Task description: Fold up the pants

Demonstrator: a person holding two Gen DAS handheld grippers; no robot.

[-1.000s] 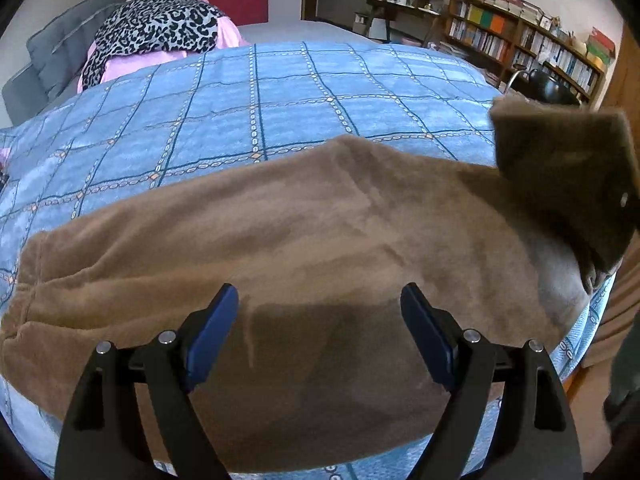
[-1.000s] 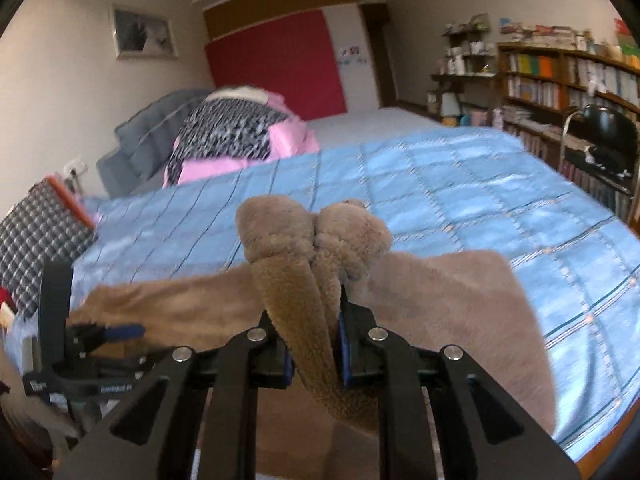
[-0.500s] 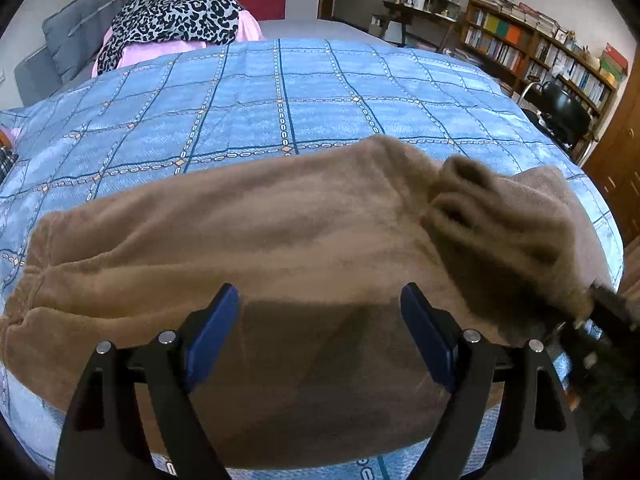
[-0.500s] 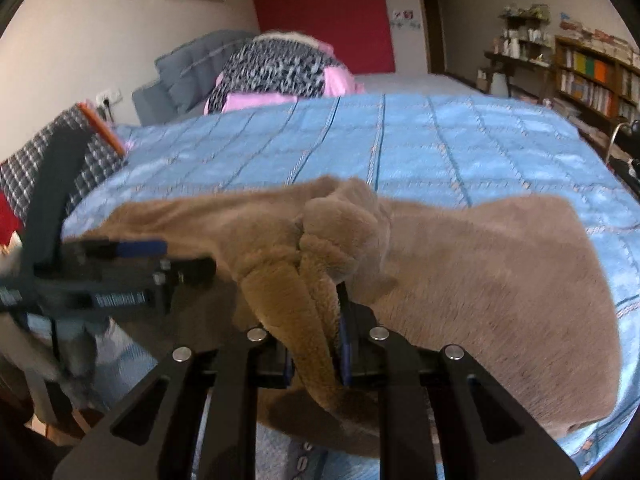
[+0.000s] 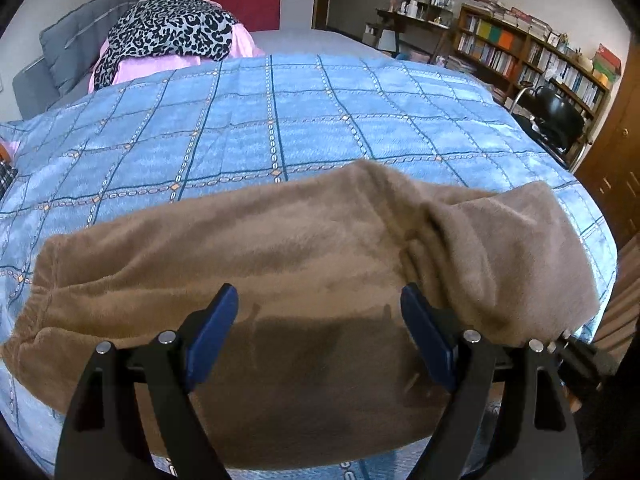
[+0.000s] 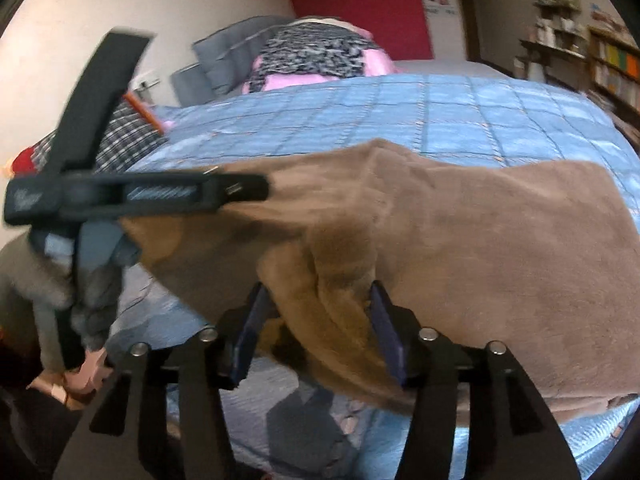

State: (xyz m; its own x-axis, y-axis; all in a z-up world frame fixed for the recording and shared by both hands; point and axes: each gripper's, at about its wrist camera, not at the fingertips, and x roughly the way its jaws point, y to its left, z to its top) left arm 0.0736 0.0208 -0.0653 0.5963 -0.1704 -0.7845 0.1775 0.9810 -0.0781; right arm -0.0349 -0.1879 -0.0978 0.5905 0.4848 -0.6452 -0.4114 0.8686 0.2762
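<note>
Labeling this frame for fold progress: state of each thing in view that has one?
Left hand-held gripper: open, above the pants, holding nothing.
Right hand-held gripper: open, a fabric ridge lying between its fingers.
Pants: lying on the bed, right end folded over onto itself.
Bedspread: spread flat under the pants.

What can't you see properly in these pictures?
- Near edge of the brown pants, left wrist view: covered by the left gripper and its shadow.
- Left gripper, right wrist view: smeared by motion blur, so its fingers cannot be read.
- Fabric fold between the right gripper fingers: blurred, contact unclear.
- Books on the shelf, left wrist view: too small to read.
- Bed corners: cut off by the round lens edge.
</note>
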